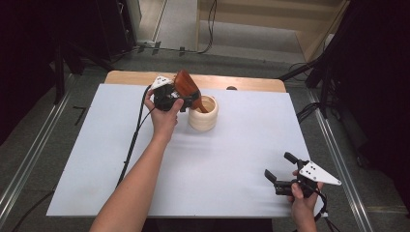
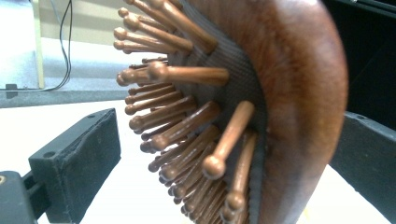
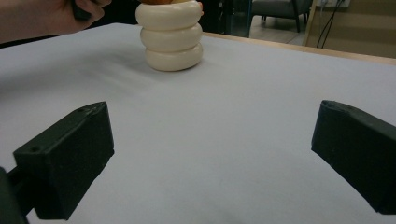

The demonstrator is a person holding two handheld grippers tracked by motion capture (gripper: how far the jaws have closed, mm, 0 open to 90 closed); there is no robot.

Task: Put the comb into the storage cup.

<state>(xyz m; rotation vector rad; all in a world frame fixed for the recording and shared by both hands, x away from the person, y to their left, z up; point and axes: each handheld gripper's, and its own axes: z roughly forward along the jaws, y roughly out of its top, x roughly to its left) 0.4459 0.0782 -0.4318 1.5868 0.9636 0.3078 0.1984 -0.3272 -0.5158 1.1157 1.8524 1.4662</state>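
Note:
A brown wooden hairbrush (image 1: 186, 85) stands with its handle inside a cream ribbed cup (image 1: 203, 116) at the back middle of the table. My left gripper (image 1: 186, 100) is at the brush head, jaws open on either side of it. In the left gripper view the bristles and padded head (image 2: 243, 116) sit between the jaws of the left gripper (image 2: 229, 133); the left jaw stands clear of the bristle tips. My right gripper (image 1: 278, 164) rests near the front right corner, open, nothing between its jaws. The right gripper (image 3: 212, 126) faces the cup (image 3: 172, 42).
A white sheet (image 1: 217, 159) covers the table, with a wooden strip (image 1: 125, 76) along the far edge. Black stands and cables (image 1: 314, 108) flank the table on the grey floor. The left hand (image 3: 46, 18) is beside the cup.

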